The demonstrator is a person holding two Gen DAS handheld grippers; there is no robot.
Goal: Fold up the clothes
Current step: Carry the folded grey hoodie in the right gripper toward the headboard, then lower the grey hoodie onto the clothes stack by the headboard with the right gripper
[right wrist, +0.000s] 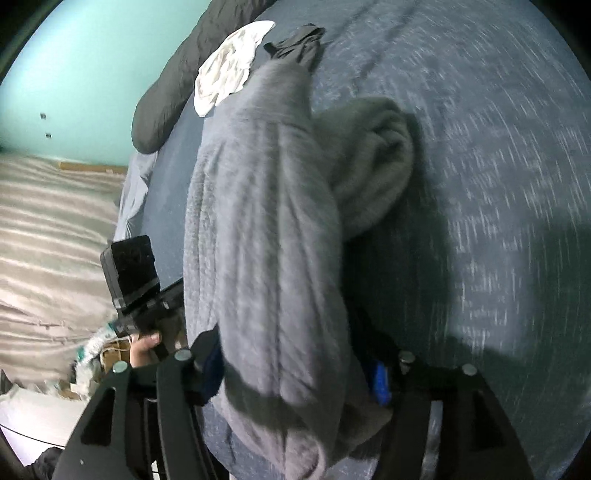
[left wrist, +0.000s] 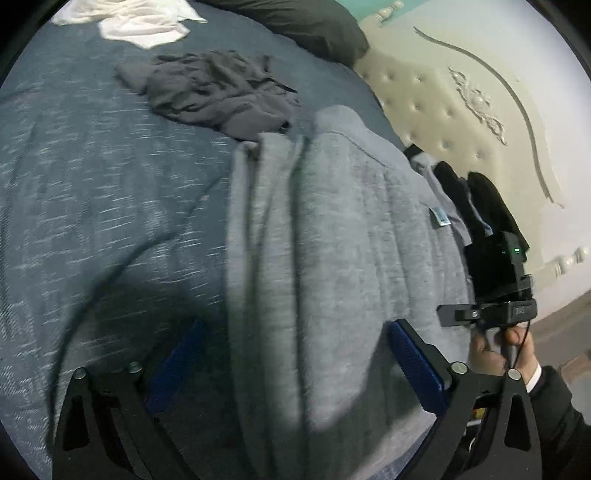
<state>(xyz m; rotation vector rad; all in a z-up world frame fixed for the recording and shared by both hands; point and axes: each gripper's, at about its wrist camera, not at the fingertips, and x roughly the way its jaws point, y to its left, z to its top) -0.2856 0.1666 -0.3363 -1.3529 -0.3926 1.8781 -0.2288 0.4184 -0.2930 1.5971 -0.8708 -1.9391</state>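
The grey sweatshirt (left wrist: 332, 229) lies bunched lengthwise on the blue bedspread (left wrist: 92, 206), running between the spread jaws of both the left gripper (left wrist: 295, 373) and right gripper (right wrist: 295, 373). Farther off lie a dark grey garment (left wrist: 218, 92) and white cloth (left wrist: 129, 18)

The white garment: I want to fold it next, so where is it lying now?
The white garment lies crumpled at the far end of the blue bedspread, beside the dark pillow, beyond the dark grey garment.
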